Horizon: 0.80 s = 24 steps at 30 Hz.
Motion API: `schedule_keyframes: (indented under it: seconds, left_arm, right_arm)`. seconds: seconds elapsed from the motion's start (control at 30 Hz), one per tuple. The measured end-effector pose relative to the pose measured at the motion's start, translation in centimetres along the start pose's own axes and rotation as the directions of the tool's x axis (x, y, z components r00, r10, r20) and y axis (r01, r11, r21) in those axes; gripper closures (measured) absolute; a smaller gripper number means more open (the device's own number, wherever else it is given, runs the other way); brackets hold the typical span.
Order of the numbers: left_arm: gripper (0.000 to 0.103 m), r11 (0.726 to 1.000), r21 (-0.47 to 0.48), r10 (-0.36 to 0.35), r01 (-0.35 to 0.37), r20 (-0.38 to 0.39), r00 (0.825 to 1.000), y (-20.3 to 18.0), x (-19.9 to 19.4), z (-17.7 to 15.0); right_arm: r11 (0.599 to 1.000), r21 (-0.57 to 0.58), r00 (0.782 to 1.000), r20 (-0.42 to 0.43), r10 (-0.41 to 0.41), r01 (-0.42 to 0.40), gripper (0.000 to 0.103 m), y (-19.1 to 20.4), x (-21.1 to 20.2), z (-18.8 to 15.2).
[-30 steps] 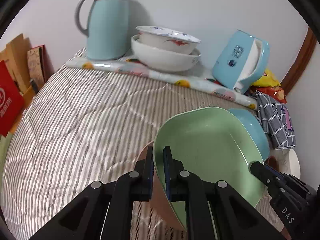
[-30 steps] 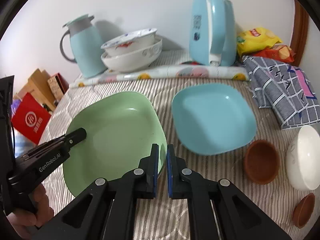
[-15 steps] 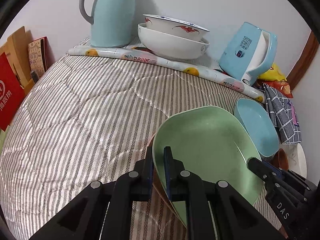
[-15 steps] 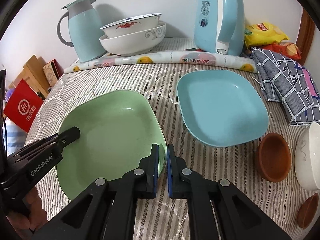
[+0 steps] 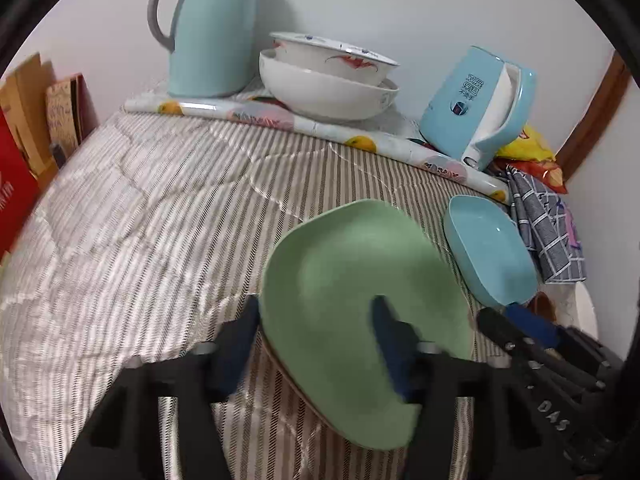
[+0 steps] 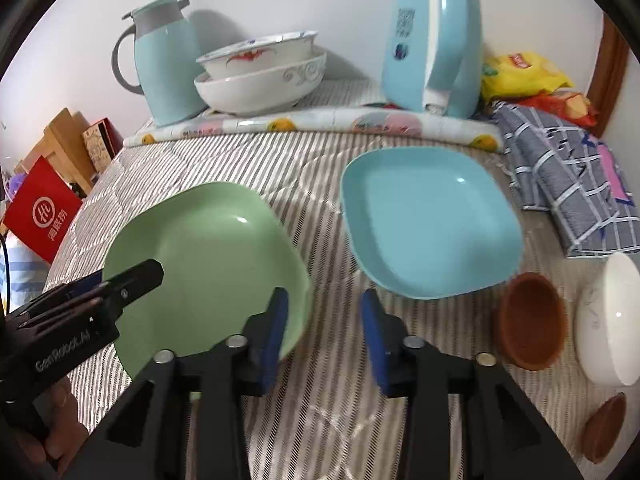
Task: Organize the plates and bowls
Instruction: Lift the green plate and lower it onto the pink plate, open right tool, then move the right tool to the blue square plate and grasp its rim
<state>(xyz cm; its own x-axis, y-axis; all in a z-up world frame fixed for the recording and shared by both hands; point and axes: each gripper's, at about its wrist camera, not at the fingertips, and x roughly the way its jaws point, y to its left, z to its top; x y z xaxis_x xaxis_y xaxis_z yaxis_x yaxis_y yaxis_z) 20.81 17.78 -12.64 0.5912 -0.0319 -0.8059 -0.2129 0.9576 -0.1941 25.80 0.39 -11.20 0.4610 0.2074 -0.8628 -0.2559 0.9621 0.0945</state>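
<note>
Both grippers (image 6: 324, 330) parted (just opening) beside green plate (image 6: 208, 256)

The green plate (image 6: 208, 256) is a squarish, rounded-corner dish with a shallow well, sitting face up on the striped cloth, looks empty and clean. Just to its right, not touching, is the light blue plate (image 6: 430, 224), same shape, also face up and empty. Right of that sits a small brown bowl (image 6: 530, 320), then a white bowl (image 6: 610, 320) tipped a bit, and another little brown bowl (image 6: 606, 426) nearer. At the back wall, two big white patterned bowls (image 6: 260, 76) are stacked.
</note>
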Motion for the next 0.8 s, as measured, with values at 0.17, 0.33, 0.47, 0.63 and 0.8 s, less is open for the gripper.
schedule_keyframes:
  seconds: [0.17,0.33,0.47,0.63,0.8]
  left_arm:
    - [0.039,1.0,-0.009,0.001,-0.001,0.02,1.0,-0.3,-1.3,0.0]
    - [0.039,1.0,-0.007,0.017,-0.016,0.044,0.999,-1.0,-2.6,0.0]
    - [0.039,1.0,0.005,0.02,-0.02,0.062,0.998,-2.3,-3.3,0.1]
    - [0.039,1.0,0.013,-0.013,0.012,0.071,0.997,-4.4,-3.7,0.3]
    - [0.039,0.999,0.044,-0.029,0.026,0.053,0.998,-7.0,-3.2,0.9]
  right_arm:
    - [1.0,0.028,1.0,0.016,0.006,-0.006,0.06,-1.3,-1.8,-0.3]
    - [0.999,0.053,0.999,0.037,-0.007,0.005,0.049,-3.0,-3.7,-0.9]
    - [0.994,0.089,0.996,0.062,-0.071,0.065,0.035,-4.9,-5.2,-1.1]
    - [0.989,0.112,0.99,0.093,-0.106,0.096,0.035,-7.5,-7.0,-1.2]
    - [0.989,0.123,0.992,0.082,-0.093,0.082,0.035,-9.9,-7.9,-0.8]
